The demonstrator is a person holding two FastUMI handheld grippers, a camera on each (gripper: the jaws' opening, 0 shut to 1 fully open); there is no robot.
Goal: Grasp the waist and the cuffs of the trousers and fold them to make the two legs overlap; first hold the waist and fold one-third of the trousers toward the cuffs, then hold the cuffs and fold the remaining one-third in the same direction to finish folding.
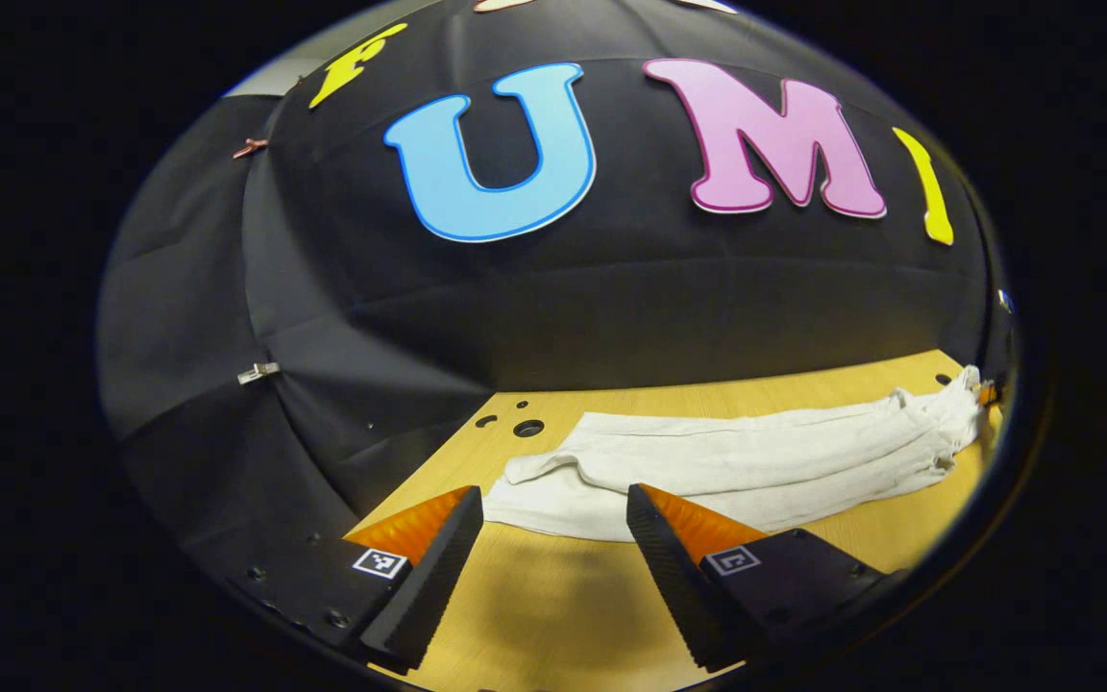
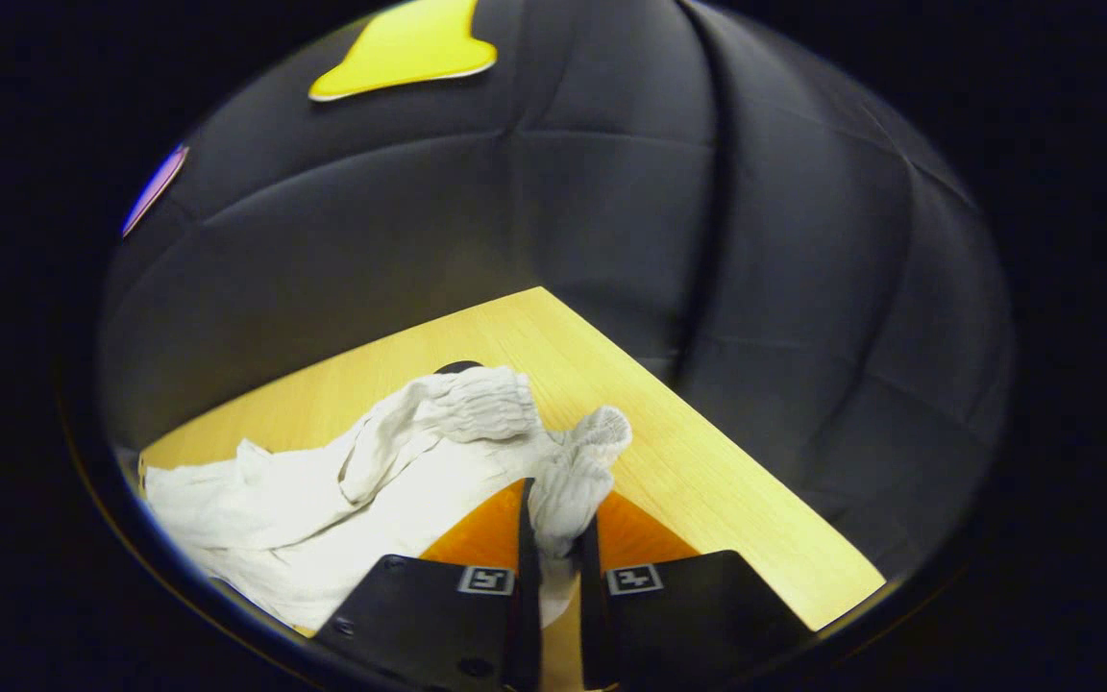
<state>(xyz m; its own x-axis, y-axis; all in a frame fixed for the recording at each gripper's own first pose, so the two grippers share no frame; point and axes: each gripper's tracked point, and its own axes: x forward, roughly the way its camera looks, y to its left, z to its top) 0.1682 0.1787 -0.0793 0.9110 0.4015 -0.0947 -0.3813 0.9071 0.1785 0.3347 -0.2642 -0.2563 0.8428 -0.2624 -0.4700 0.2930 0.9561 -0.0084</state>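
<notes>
Clearly the trousers (image 1: pixel 736 452) are soft, light and limp; they lie stretched along the far side of the wooden desk (image 1: pixel 553 615), close to the booth's black wall, and they look likely to sag and bunch wherever they are lifted; a pinch on a thick, gathered edge should hold better than one on a single flat layer.

In the left gripper view the left gripper (image 1: pixel 553 524) hovers just short of the near end of the cloth, its fingers (image 1: pixel 429 567) spread wide with nothing between them; that end is flat and wrinkled, and I cannot tell for sure whether it is the cuffs; it seems the natural place for this gripper to take hold, low at the edge so both layers come up together.

In the right gripper view the right gripper (image 2: pixel 553 538) is clenched on a ribbed, bunched bit of the trousers (image 2: pixel 323 500), both fingers (image 2: pixel 523 577) pressing on it; this elastic-looking end is probably the waist.

The left gripper view gives the whole length of the garment and its lie on the desk; the right gripper view gives the grip itself, the ribbed gathering, and the desk's corner (image 2: pixel 553 298) beyond.
</notes>
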